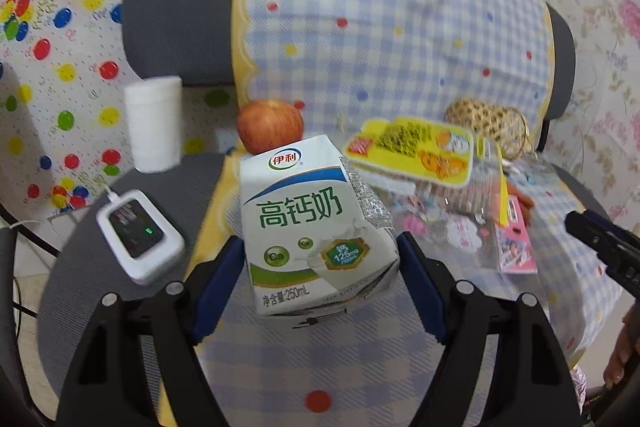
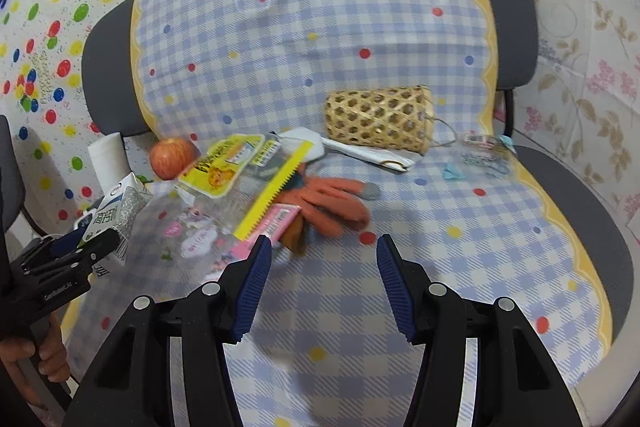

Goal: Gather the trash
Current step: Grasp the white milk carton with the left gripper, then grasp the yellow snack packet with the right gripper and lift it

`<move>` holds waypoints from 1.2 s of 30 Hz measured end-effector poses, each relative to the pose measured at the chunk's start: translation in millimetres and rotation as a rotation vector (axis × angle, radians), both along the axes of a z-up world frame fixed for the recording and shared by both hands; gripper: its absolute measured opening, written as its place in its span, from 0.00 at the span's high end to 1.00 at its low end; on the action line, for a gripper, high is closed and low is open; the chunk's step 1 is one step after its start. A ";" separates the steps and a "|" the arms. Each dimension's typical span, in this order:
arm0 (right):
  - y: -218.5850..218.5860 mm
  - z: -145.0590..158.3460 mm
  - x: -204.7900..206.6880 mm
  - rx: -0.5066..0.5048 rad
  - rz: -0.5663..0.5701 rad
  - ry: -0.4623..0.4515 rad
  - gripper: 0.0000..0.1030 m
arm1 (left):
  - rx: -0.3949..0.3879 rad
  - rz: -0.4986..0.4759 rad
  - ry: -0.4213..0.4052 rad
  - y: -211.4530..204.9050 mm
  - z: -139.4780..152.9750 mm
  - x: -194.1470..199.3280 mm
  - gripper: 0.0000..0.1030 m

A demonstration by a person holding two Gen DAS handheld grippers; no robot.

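Now my left gripper (image 1: pixel 320 267) squeezes the milk carton (image 1: pixel 316 227) between its blue pads, above the checked chair cover (image 1: pixel 360 27). Behind it sit a red apple (image 1: pixel 270 125) and a yellow snack pack (image 1: pixel 412 151). My right gripper (image 2: pixel 322 279) is open with nothing inside, near an orange glove (image 2: pixel 332 203).

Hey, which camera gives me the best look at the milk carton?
The left wrist view: the milk carton sits front and centre between the left gripper fingers, label fully readable. The right wrist view catches only the carton's top at the far left edge, partly hidden behind that gripper.
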State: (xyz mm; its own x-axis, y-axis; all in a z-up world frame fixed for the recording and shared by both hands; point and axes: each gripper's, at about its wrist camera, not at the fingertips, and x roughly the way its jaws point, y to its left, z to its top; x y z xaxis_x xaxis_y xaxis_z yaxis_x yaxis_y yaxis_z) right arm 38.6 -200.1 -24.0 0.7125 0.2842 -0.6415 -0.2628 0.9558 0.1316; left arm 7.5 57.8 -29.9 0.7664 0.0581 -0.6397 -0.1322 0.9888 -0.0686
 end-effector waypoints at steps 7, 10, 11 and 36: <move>28.2 -0.4 32.7 0.016 0.057 0.007 0.60 | 0.029 0.014 -0.025 10.6 10.9 11.9 0.26; 38.4 -3.5 49.4 0.030 0.069 0.021 0.44 | 0.037 0.014 -0.017 10.5 7.6 16.7 0.26; 41.1 -5.1 54.0 0.031 0.073 0.027 0.39 | 0.039 0.010 -0.015 10.5 6.5 18.6 0.26; 62.8 13.9 67.3 0.103 0.147 -0.032 0.76 | 0.056 0.020 0.013 13.4 0.5 18.7 0.26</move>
State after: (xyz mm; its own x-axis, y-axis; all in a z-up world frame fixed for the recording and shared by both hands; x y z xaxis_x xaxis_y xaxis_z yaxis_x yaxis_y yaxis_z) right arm 105.9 -137.3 -10.1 0.6780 0.4502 -0.5810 -0.4046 0.8885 0.2163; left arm 26.1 71.2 -29.4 0.7562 0.1092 -0.6452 -0.1523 0.9883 -0.0112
